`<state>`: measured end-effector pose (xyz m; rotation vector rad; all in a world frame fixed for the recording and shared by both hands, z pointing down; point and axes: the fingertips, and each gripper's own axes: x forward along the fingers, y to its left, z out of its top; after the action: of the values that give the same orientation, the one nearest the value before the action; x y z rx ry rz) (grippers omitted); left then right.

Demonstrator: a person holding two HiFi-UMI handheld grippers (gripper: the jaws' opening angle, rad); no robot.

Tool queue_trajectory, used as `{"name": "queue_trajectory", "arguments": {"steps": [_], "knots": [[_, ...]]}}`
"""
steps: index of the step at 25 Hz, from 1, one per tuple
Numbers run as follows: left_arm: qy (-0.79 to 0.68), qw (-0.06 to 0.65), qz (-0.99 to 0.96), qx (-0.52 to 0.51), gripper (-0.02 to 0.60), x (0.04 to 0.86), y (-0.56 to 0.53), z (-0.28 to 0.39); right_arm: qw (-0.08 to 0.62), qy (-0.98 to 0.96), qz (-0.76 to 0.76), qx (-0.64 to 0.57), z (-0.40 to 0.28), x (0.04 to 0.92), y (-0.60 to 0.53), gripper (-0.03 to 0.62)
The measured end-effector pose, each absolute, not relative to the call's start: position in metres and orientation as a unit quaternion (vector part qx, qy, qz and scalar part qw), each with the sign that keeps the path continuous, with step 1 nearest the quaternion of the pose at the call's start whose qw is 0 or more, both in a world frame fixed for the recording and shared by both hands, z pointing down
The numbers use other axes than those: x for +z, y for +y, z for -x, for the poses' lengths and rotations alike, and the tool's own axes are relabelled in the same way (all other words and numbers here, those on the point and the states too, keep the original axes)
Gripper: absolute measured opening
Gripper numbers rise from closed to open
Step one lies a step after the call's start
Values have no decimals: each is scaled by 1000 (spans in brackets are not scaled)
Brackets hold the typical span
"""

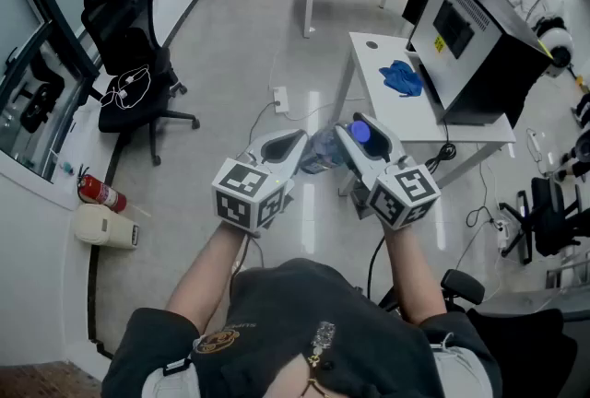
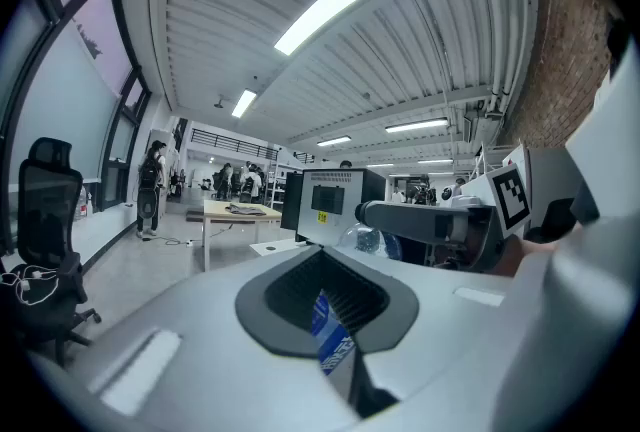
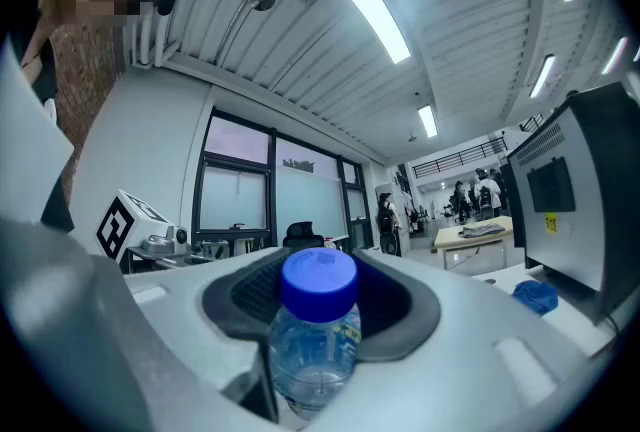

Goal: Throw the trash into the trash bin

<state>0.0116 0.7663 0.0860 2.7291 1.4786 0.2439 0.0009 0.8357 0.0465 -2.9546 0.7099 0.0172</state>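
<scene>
A clear plastic bottle [image 1: 320, 152] with a blue cap [image 1: 359, 131] hangs at chest height between both grippers. My right gripper [image 1: 355, 134] is shut on the bottle; in the right gripper view the bottle [image 3: 315, 350] stands between its jaws with the cap [image 3: 318, 285] poking out. My left gripper [image 1: 288, 146] meets the bottle's other end. In the left gripper view my left gripper [image 2: 335, 320] is pinched on a thin blue-printed label strip [image 2: 328, 332], and the bottle [image 2: 365, 240] shows just beyond its tips. No trash bin is recognisable.
A white table [image 1: 387, 83] ahead on the right carries a blue cloth [image 1: 402, 78] and a big black box [image 1: 475, 46]. A black office chair [image 1: 134, 64] stands left, with a fire extinguisher [image 1: 101, 193] and a cream box [image 1: 106, 226] by the wall. Cables cross the floor.
</scene>
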Motion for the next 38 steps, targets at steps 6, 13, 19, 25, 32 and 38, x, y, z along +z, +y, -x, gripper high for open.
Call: {"name": "queue_trajectory", "arguments": {"steps": [6,13,19,25,32,38], "knots": [[476,18,-876,78,8,87,773,-11,56,231,971,8,-2,58,846,190],[483,19,-872,79,8,88,777,-6,55,232,971,3,2,57,848,190],[474,23,-876,82,8,91,775,-8,62,242,968,-1,0,59,849,190],[454,29,-886,87,8,98,762,-10,65,260,963,-6,-3,64,843,190],[391,38,-914,102,8,114,716,-16,73,319,945,-20,-18,77,804,190],[316,46,-941,116,8,122,647,-20,81,388,918,-34,-36,86,741,190]]}}
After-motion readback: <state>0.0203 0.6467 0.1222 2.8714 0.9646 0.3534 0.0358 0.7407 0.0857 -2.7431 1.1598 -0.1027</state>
